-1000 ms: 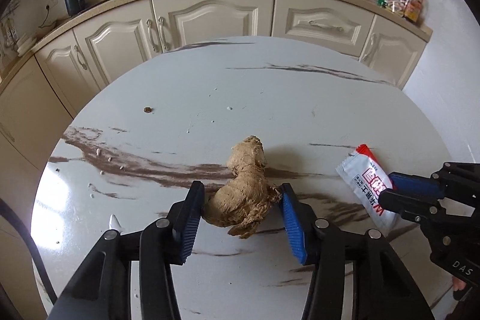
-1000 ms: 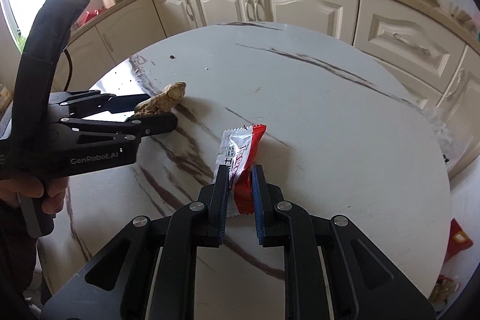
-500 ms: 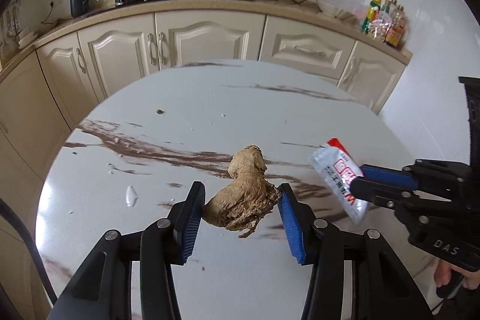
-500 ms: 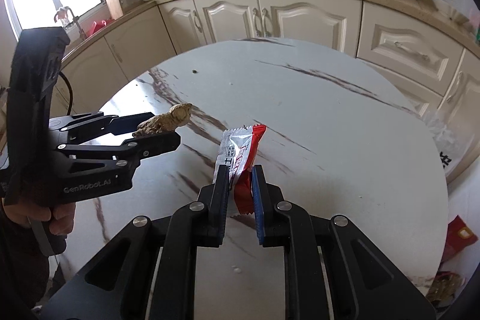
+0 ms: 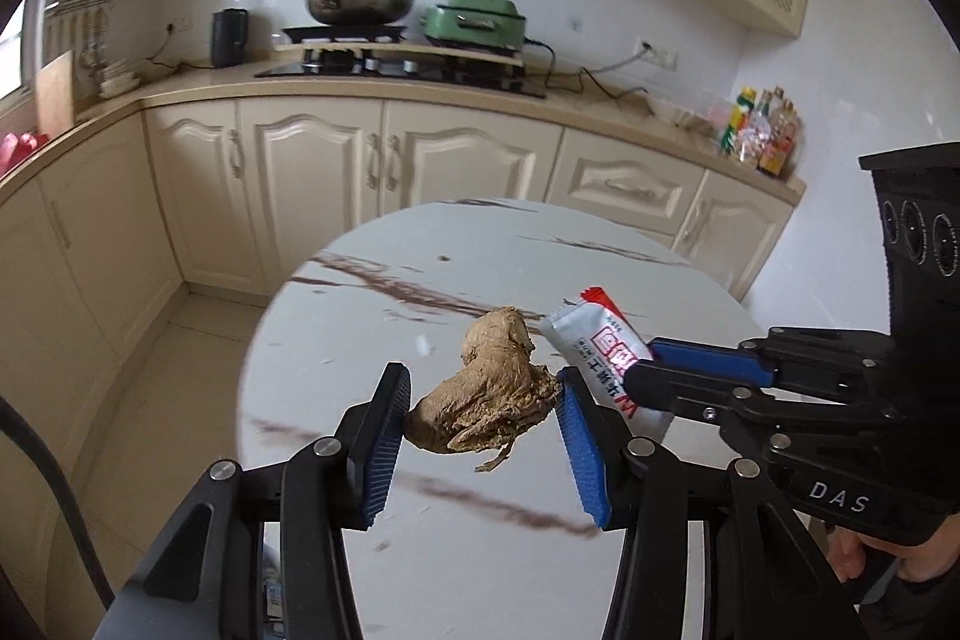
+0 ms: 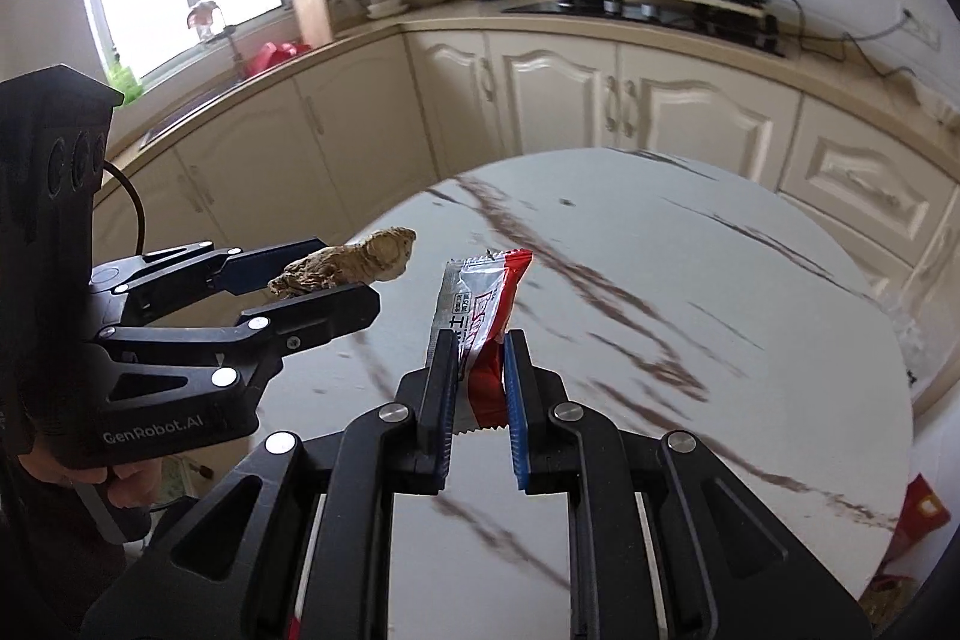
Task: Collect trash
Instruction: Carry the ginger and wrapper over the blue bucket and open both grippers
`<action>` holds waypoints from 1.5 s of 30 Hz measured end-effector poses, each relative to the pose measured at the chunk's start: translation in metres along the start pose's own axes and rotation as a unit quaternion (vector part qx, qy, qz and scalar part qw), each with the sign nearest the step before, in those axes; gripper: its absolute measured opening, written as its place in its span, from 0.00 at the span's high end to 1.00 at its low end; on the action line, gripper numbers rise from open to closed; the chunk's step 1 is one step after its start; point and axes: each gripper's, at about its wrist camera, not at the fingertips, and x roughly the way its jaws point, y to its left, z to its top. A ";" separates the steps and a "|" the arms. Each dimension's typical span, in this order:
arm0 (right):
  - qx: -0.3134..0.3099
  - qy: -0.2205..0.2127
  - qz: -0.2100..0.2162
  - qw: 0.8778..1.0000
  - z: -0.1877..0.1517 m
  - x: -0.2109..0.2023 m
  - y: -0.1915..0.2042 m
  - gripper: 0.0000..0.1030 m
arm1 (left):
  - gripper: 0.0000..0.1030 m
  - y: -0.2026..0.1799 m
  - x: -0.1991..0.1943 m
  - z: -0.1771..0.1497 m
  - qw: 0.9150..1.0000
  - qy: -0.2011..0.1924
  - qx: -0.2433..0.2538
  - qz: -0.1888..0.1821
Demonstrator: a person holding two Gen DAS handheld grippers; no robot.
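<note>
Two claws aloft: left claw (image 5: pixel 483 409) pinching ginger root (image 5: pixel 486 394), right claw (image 6: pixel 478 376) pinching snack wrapper (image 6: pixel 480 304).

From my remote station, the print on the snack wrapper (image 6: pixel 480 316) is too small to read. Its lower end is hidden between the right gripper (image 6: pixel 478 400) fingers. The marble table (image 6: pixel 690 280) is motion-blurred (veins smear into streaks), and its near edge is cut off below the wrapper. Right of the wrapper, a red packet (image 6: pixel 921 511) on the floor is clipped by the lens rim. The hand (image 6: pixel 129 478) left of the wrapper is mostly hidden.
</note>
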 end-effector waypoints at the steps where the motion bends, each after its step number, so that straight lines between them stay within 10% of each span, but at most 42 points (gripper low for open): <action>1: -0.010 -0.002 0.008 1.000 0.004 0.002 0.019 0.85 | 0.56 0.010 -0.015 -0.007 1.000 -0.007 -0.005 0.007; 11: -0.080 0.026 0.100 0.991 0.020 0.075 0.184 0.85 | 0.56 0.133 -0.119 -0.094 0.991 -0.017 -0.084 0.100; 19: -0.106 0.113 0.132 0.979 -0.006 0.197 0.272 0.85 | 0.56 0.226 -0.120 -0.171 0.976 0.045 -0.161 0.140; 35: -0.024 0.254 0.142 0.956 -0.076 0.416 0.258 0.78 | 0.56 0.350 -0.054 -0.307 0.932 0.193 -0.267 0.149; 45: -0.014 0.243 0.071 0.967 -0.084 0.429 0.237 0.26 | 0.47 0.397 -0.036 -0.320 0.917 0.217 -0.305 0.137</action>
